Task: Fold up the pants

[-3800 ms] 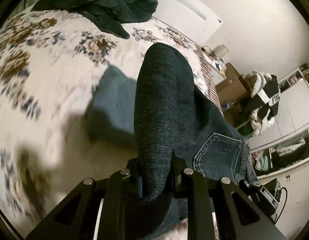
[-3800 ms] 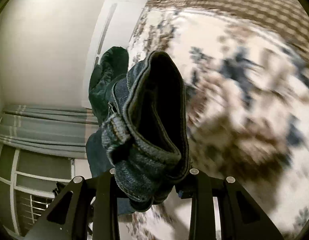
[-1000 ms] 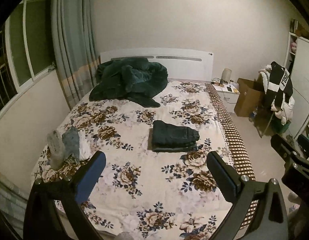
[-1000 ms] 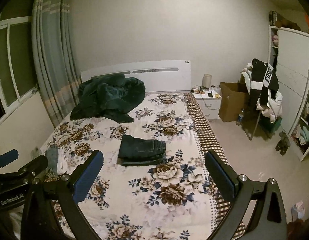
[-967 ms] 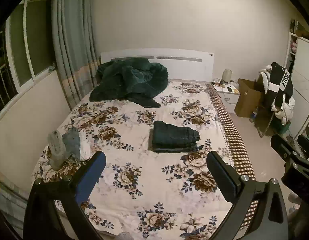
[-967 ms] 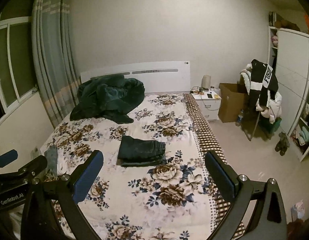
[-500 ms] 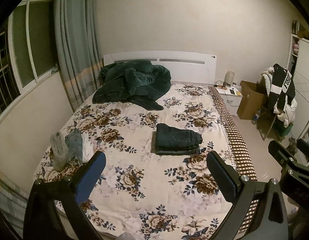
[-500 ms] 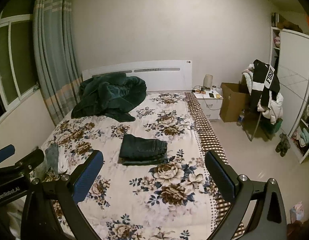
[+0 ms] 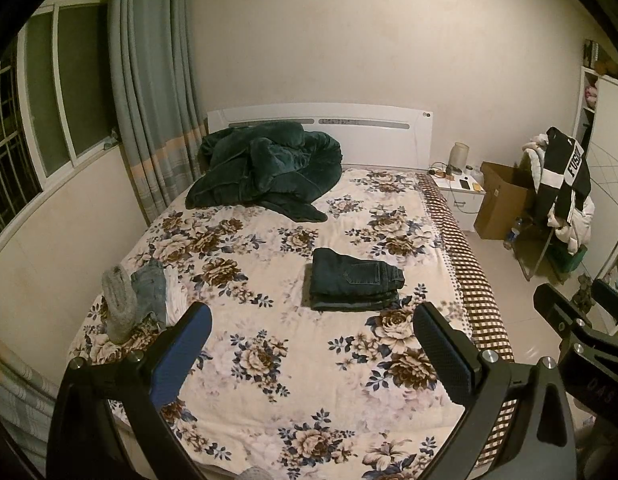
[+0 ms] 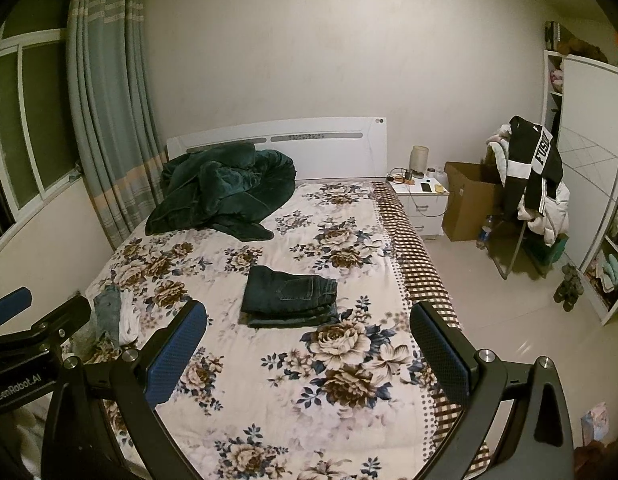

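Note:
The dark blue jeans (image 9: 355, 285) lie folded in a compact stack on the floral bedspread (image 9: 269, 344), near the middle of the bed; they also show in the right wrist view (image 10: 289, 296). My left gripper (image 9: 311, 354) is wide open and empty, held well back from the foot of the bed. My right gripper (image 10: 309, 354) is wide open and empty too, beside it. Part of the right gripper shows at the right edge of the left wrist view (image 9: 577, 332), and part of the left gripper at the left edge of the right wrist view (image 10: 33, 332).
A dark green duvet (image 9: 265, 168) is heaped by the white headboard. Small folded clothes (image 9: 137, 296) lie at the bed's left edge. A nightstand (image 10: 423, 204), cardboard box (image 10: 469, 204), clothes-laden chair (image 10: 533, 196) and wardrobe stand right; curtains and window are left.
3.8 s ago both grippers were shut on the jeans close over the bed. Now both are open and pulled far back. Over the last second the views only drifted slightly.

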### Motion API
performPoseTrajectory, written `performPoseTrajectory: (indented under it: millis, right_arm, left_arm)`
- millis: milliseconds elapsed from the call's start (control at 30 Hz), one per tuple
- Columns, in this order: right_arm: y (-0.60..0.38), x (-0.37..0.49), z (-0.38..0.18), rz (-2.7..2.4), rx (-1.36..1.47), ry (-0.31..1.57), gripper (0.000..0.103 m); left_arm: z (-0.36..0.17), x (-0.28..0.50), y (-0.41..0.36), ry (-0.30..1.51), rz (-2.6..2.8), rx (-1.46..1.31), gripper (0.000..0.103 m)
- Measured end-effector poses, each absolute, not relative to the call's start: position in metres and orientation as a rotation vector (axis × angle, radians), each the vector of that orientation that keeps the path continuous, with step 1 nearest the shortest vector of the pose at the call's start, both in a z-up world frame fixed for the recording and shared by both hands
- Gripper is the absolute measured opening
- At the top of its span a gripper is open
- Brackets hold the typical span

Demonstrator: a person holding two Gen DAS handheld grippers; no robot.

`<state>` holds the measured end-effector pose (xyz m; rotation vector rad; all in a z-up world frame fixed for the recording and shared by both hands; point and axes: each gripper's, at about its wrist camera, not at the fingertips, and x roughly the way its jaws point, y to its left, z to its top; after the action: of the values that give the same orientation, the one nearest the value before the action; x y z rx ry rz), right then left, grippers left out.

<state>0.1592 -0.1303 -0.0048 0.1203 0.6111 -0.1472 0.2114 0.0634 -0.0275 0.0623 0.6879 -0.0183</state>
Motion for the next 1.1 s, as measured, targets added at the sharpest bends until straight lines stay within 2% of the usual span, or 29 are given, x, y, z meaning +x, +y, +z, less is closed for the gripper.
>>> performPoseTrajectory:
  millis: [1100]
  right_arm:
    - [-0.125, 0.151, -0.007, -0.134, 0.124, 0.616, 0.103]
  left_arm:
    - [-0.014, 0.204, 0.064, 0.675, 0.002, 0.067, 0.103]
